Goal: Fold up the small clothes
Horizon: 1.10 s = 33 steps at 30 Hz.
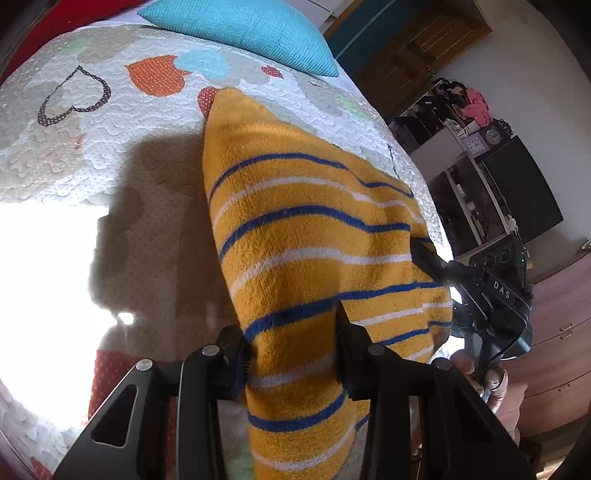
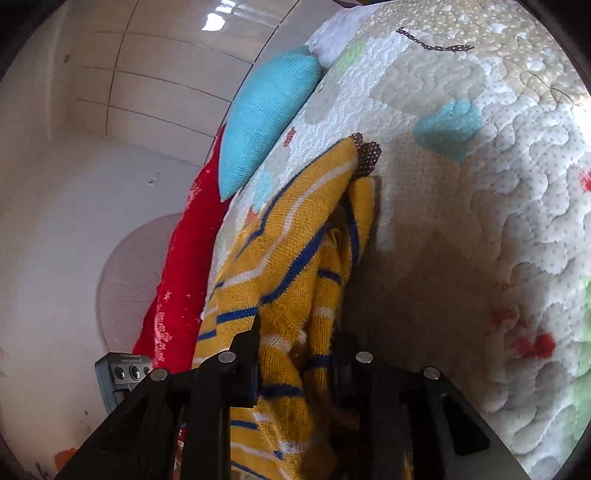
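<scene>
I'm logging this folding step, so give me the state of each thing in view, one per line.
yellow striped knit garment: bunched, gripped at two places, far end lying on the quilt
left hand-held gripper: shut on the garment
right hand-held gripper: shut on the garment
heart-patterned quilt: spread flat on the bed
turquoise pillow: lying at the quilt's far edge

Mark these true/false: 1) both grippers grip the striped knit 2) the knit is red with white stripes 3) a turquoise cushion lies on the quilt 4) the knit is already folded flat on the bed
1) True: left gripper and right gripper each clamp the yellow striped knit.
2) False: it is yellow with blue and white stripes.
3) True: the turquoise cushion rests on the heart-patterned quilt.
4) False: it is bunched and held up at one end.
</scene>
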Motion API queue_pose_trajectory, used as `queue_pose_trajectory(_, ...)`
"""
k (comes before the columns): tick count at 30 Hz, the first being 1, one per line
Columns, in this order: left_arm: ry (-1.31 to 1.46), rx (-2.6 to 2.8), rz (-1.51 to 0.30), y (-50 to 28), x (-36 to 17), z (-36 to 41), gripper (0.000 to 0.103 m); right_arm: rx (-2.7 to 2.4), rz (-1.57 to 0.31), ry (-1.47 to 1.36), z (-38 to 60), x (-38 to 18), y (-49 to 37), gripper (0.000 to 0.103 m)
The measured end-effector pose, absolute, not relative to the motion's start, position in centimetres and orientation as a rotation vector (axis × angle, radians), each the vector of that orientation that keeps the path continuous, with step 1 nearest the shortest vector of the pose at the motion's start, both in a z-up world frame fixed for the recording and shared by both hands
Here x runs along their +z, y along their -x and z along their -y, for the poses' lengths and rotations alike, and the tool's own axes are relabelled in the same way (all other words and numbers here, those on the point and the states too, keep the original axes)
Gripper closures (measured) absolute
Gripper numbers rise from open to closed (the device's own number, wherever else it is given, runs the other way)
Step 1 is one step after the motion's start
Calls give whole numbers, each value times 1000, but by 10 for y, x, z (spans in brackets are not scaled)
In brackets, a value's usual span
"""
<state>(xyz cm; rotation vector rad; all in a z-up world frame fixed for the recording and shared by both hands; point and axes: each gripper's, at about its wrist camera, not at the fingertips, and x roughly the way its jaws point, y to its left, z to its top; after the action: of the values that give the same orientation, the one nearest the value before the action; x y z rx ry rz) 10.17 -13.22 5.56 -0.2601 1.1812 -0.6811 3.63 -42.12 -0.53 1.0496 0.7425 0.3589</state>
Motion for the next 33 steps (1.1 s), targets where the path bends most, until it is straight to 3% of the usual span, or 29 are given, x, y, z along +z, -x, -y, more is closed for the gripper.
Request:
queue_pose_trajectory(3, 262, -674, -1177, -80, 58, 118, 61, 388, -734, -1016, 411, -1, -13, 73)
queue_pose_trajectory(6, 210, -554, -1209, -71, 35, 110, 36, 270, -816, -859, 394, -12, -3, 51)
queue_pose_trajectory(9, 250, -537, -1220, -63, 32, 96, 32, 232, -801, -864, 398, -8, 12, 47)
queue_pose_trajectory(14, 174, -449, -1044, -23, 74, 68, 25, 86, -639, -719, 404, 54, 61, 47)
queue_pose_trajectory(16, 154, -414, -980, -6, 87, 58, 24, 61, -598, -649, 394, 75, 74, 64)
queue_pose_trajectory(18, 135, -379, -933, 9, 97, 51, 24, 80, -593, -597, 379, 85, 79, 71)
queue_pose_trajectory(24, 83, -239, -765, 50, 128, 24, 22, 165, -767, -502, 321, 43, 59, 71)
queue_pose_trajectory(26, 53, -185, -693, 63, 140, 14, 15, 133, -856, -507, 306, 13, 57, 71)
queue_pose_trajectory(29, 22, -90, -538, 86, 159, -7, 2, 111, -824, -482, 292, 6, 75, 70)
queue_pose_trajectory(33, 25, -52, -454, 104, 172, -26, 0, 110, -746, -458, 294, 38, 84, 67)
